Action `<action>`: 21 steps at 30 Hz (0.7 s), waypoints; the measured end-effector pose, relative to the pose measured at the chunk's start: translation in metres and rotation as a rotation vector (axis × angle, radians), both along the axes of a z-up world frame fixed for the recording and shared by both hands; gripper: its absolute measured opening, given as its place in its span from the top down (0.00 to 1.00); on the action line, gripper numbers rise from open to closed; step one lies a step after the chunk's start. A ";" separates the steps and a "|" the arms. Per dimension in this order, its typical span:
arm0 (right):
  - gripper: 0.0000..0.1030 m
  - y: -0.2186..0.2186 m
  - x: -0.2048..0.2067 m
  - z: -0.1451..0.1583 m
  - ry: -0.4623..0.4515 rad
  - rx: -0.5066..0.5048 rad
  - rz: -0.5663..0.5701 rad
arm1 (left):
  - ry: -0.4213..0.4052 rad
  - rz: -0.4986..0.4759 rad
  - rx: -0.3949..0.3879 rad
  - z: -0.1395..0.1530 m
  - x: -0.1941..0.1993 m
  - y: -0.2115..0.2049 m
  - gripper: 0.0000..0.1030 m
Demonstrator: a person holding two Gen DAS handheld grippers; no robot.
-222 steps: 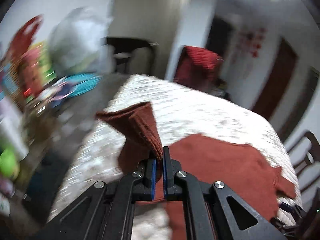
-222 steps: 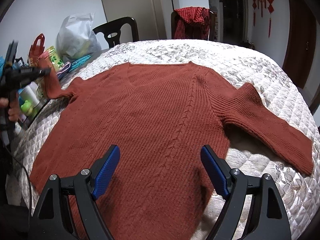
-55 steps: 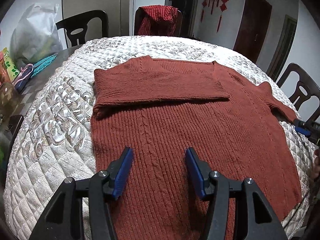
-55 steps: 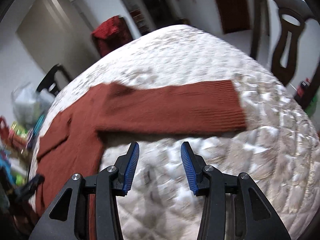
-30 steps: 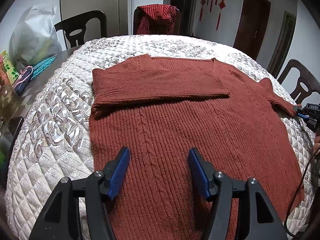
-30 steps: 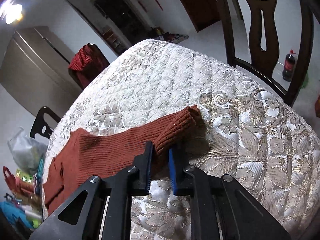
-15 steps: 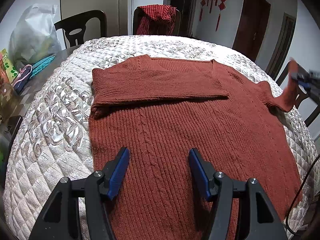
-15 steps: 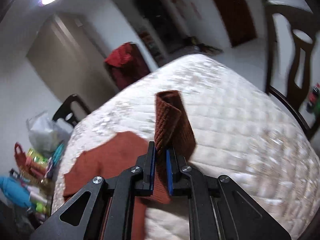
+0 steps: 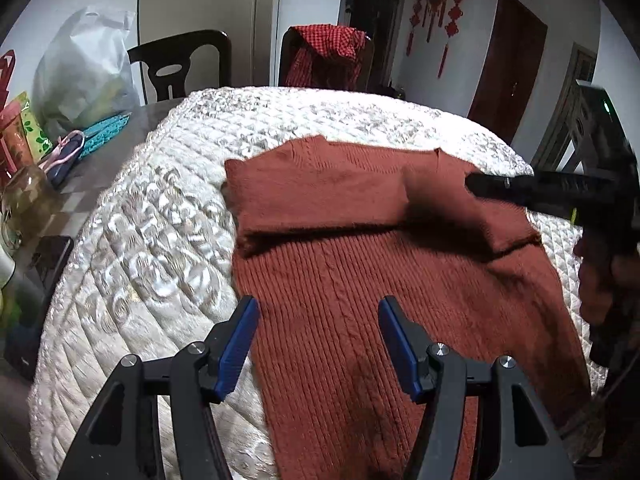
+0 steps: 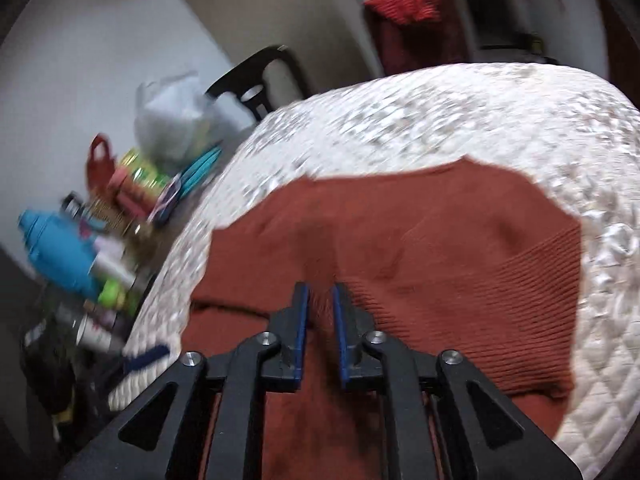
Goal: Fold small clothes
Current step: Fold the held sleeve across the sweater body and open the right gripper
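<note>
A rust-red knitted sweater [image 9: 360, 280] lies flat on the white quilted table cover [image 9: 140, 240]. Its left sleeve [image 9: 312, 196] is folded across the chest. The right sleeve [image 10: 480, 312] now lies folded over the chest too. My right gripper [image 10: 320, 320] hovers just over that sleeve's cuff end; its jaws are opening, with a narrow gap and knit showing below it, no pad pressing. In the left wrist view the right gripper [image 9: 474, 184] reaches in from the right above the folded sleeves. My left gripper [image 9: 318, 344] stands open and empty above the sweater's lower body.
A white plastic bag [image 9: 84, 72], a blue bottle [image 10: 60, 256] and other clutter crowd the table's left side. Dark chairs [image 9: 180, 64] stand behind, one draped with a red checked cloth [image 9: 328, 52]. A person's hand [image 9: 600, 280] holds the right gripper at the right edge.
The right gripper carried the right sleeve from the table's right side up and over onto the chest, and its jaws have parted. The left gripper barely moved and stayed open.
</note>
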State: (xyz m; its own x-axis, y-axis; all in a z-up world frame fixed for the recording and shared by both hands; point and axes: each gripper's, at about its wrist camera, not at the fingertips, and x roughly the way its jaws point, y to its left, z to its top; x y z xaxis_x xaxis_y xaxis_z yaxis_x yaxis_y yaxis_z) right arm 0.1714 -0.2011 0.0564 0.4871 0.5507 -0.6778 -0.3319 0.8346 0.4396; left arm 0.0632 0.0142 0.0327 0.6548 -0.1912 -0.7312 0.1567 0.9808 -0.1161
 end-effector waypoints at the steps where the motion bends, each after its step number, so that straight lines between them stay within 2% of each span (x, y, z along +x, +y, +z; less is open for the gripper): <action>1: 0.71 -0.001 -0.006 0.003 -0.010 0.007 0.010 | -0.003 -0.006 -0.005 0.003 0.002 0.000 0.37; 3: 0.69 -0.011 -0.015 0.008 -0.028 0.028 0.017 | -0.011 -0.021 -0.013 0.008 0.006 -0.002 0.37; 6: 0.69 -0.038 -0.026 0.010 -0.049 0.034 -0.042 | -0.022 -0.058 -0.032 0.015 0.018 -0.010 0.37; 10: 0.69 -0.069 -0.034 0.003 -0.034 0.038 -0.124 | -0.002 -0.116 -0.058 0.014 0.046 -0.026 0.37; 14: 0.69 -0.083 -0.042 -0.006 -0.013 0.044 -0.153 | 0.028 -0.202 -0.074 0.007 0.077 -0.049 0.38; 17: 0.69 -0.091 -0.046 -0.012 0.000 0.052 -0.163 | 0.051 -0.255 -0.050 -0.003 0.097 -0.066 0.45; 18: 0.69 -0.093 -0.047 -0.015 0.004 0.054 -0.167 | 0.071 -0.264 -0.039 -0.008 0.105 -0.071 0.52; 20: 0.69 -0.096 -0.047 -0.017 0.006 0.056 -0.174 | 0.105 -0.266 -0.014 -0.018 0.110 -0.076 0.58; 21: 0.69 -0.099 -0.048 -0.018 0.006 0.058 -0.177 | 0.093 -0.268 -0.008 -0.018 0.110 -0.077 0.63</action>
State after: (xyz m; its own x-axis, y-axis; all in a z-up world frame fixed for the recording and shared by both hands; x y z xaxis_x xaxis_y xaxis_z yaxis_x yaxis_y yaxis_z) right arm 0.1232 -0.3000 0.0386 0.5756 0.4950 -0.6509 -0.1796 0.8531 0.4899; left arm 0.1727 -0.0633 0.0144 0.5102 -0.3548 -0.7835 0.3987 0.9047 -0.1501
